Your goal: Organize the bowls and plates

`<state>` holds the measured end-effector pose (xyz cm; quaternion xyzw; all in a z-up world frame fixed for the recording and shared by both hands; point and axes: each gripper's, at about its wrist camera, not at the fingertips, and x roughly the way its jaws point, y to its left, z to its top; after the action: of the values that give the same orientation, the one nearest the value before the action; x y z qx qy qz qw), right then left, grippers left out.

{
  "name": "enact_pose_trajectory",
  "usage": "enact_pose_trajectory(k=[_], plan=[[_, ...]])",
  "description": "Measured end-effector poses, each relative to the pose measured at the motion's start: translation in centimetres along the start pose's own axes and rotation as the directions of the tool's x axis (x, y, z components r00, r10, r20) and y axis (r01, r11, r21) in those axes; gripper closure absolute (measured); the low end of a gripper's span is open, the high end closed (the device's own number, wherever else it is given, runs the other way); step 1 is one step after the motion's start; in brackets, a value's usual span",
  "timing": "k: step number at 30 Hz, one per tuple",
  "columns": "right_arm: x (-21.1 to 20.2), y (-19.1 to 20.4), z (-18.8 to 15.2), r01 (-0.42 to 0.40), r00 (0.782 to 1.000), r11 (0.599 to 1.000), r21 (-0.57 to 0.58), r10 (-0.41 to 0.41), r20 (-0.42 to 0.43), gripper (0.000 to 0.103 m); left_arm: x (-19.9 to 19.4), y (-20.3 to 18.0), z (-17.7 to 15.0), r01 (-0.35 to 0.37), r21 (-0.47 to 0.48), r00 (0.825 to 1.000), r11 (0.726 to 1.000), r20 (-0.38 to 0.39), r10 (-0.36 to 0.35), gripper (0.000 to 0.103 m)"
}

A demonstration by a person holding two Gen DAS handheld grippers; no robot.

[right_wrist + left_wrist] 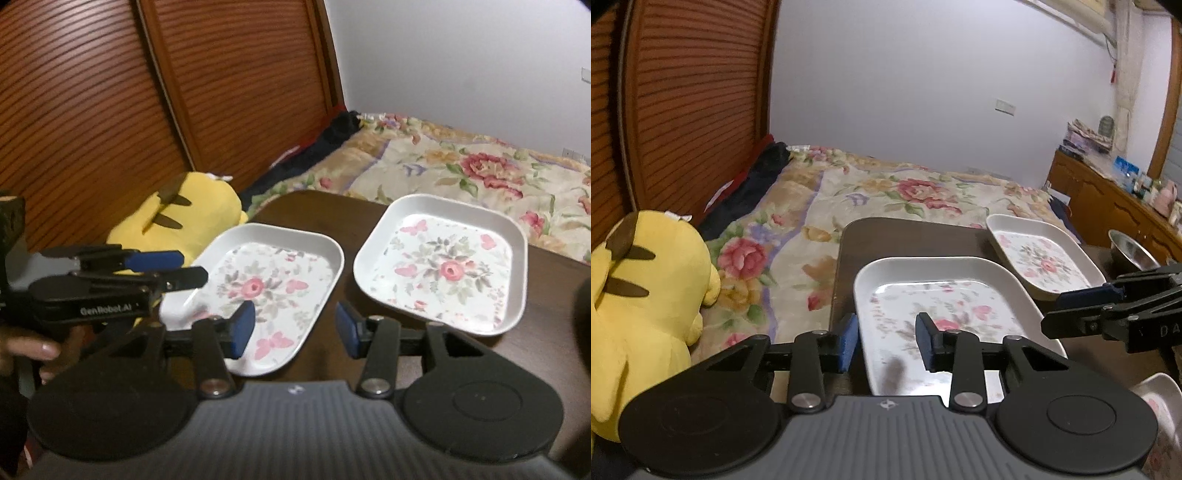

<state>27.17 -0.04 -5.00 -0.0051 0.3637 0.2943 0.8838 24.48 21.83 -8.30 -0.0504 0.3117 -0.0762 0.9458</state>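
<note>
Left gripper point(886, 341) fingers spread astride near plate point(938, 314) rim (level), right gripper point(295, 328) likewise parted

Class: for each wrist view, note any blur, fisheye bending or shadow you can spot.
Left wrist view: door slats bow from fisheye; a dark shadow smudges the near plate. Right wrist view: softer overall, the left gripper smeared.

Home bedroom: bed under floral quilt point(886, 192), yellow plush toy point(646, 295), louvred wooden wardrobe doors point(92, 92), cluttered wooden dresser point(1108, 199).
</note>
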Motion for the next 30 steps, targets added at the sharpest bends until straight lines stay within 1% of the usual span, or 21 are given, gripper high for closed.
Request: enact_pose_trajectory(k=[3,6,8,10,15,19,27,30], plan=[[0.9,-0.1,0.3,-0.005,1.0,1.0,-0.001,0.005,-0.021,0.053,0.2,0.6,0.0,0.008,-0.017,1.0,1.0,0.0,-0.008,0.069],[1.5,0.0,0.6,-0.012,0.999,1.0,-0.005,0.012,-0.037,0.054,0.3,0.8,-0.1,0.013,-0.021,1.0,1.0,-0.007,-0.013,0.075],[2.0,0.1,0.7,-0.009,0.999,1.0,-0.008,0.009,-0.049,0.057,0.4,0.9,-0.3,0.019,-0.023,1.0,1.0,-0.011,-0.02,0.084],[2.3,0.1,0.7,-0.008,0.998,1.0,-0.011,0.008,-0.057,0.06,0.5,1.1,-0.4,0.016,-0.024,1.0,1.0,-0.013,-0.016,0.084],[3.0,-0.2,0.6,0.006,0.997,1.0,-0.01,-0.007,-0.077,0.064,0.4,1.4,-0.6,0.01,-0.032,1.0,0.999,-0.025,-0.011,0.084],[3.3,-0.2,0.5,-0.001,0.996,1.0,-0.011,0.0,-0.088,0.071,0.3,1.3,-0.7,0.006,-0.024,0.999,1.0,-0.035,-0.007,0.084],[3.4,-0.2,0.2,-0.013,0.996,1.0,-0.011,0.012,-0.089,0.077,0.4,1.4,-1.1,0.015,-0.043,0.999,0.999,-0.038,-0.016,0.086],[3.5,-0.3,0.2,-0.02,0.996,1.0,-0.02,0.018,-0.091,0.083,0.2,1.0,-1.0,0.003,-0.046,0.999,0.999,-0.041,-0.005,0.087]])
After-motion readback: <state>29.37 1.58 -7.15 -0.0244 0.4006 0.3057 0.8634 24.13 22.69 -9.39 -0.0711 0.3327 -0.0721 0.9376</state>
